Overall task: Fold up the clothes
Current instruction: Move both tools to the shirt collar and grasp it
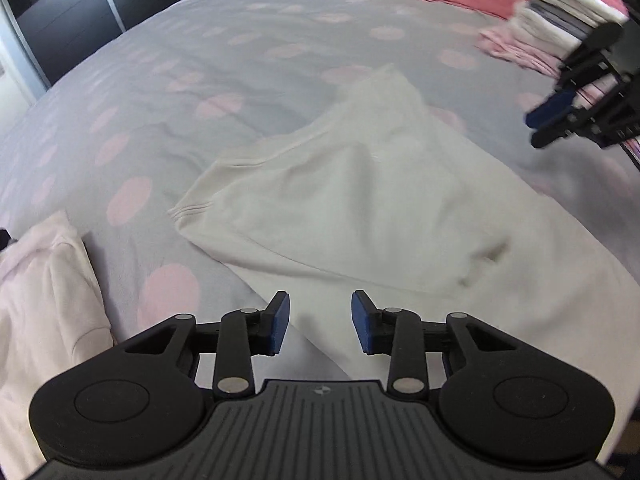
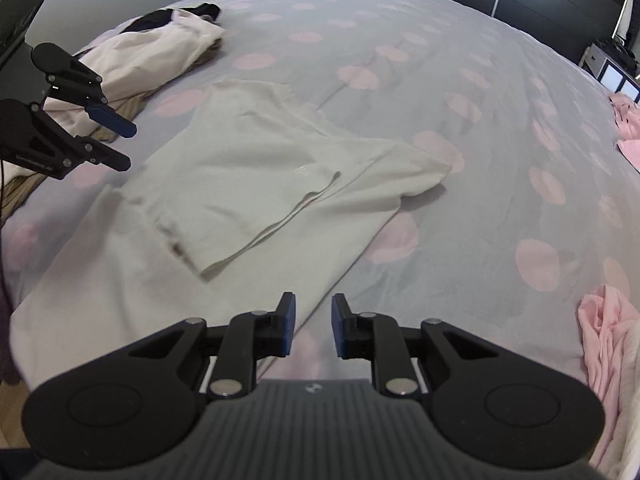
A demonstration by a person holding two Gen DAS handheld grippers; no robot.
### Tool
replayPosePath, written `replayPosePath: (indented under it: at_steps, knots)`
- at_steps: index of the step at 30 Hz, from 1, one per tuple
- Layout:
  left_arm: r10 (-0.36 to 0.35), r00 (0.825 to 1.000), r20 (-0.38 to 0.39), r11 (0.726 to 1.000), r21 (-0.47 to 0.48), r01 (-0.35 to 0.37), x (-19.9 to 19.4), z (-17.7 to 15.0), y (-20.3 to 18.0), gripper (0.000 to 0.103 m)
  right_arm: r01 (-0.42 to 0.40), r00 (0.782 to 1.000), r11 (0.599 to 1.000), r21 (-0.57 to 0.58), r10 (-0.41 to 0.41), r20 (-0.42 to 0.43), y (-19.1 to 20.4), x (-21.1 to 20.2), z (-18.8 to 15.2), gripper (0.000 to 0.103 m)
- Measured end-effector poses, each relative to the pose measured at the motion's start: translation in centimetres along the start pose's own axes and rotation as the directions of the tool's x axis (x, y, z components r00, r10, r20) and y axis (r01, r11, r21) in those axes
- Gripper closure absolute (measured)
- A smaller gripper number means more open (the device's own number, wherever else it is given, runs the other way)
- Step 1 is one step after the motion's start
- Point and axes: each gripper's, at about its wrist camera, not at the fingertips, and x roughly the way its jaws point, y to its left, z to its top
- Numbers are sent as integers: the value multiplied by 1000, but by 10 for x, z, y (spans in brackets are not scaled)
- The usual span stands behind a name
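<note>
A cream-white shirt (image 1: pixel 360 200) lies partly folded on the grey bedspread with pink dots (image 1: pixel 200 60); one sleeve is folded over its body. It also shows in the right wrist view (image 2: pixel 260 176). My left gripper (image 1: pixel 320 322) is open and empty, just above the shirt's near edge; it shows at the left of the right wrist view (image 2: pixel 126 146). My right gripper (image 2: pixel 314 326) is open and empty over the shirt's lower edge; it shows at the right of the left wrist view (image 1: pixel 538 128).
A stack of folded clothes (image 1: pixel 560 28) sits at the far right of the bed. A pale pink garment (image 1: pixel 44 292) lies at the left. Loose pink clothes (image 2: pixel 608 352) lie at the right. Dark wardrobes (image 1: pixel 60 20) stand beyond the bed.
</note>
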Motion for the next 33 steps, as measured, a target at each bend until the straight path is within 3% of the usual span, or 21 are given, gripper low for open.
replayPosePath:
  at_steps: [9, 19, 26, 33]
  knots:
    - [20, 999, 30, 986, -164, -14, 54, 18, 52, 72, 0, 999, 993, 114, 4, -36, -21, 34, 35, 81]
    - [160, 985, 68, 961, -237, -140, 72, 36, 88, 71, 38, 999, 966, 256, -27, -46, -67, 73, 46, 74]
    - [131, 986, 106, 956, -276, -97, 80, 37, 98, 70, -81, 995, 881, 466, 44, 90, -118, 85, 52, 53]
    - [98, 988, 120, 951, -305, -57, 88, 42, 102, 70, -116, 990, 813, 570, 50, 131, -139, 111, 61, 47]
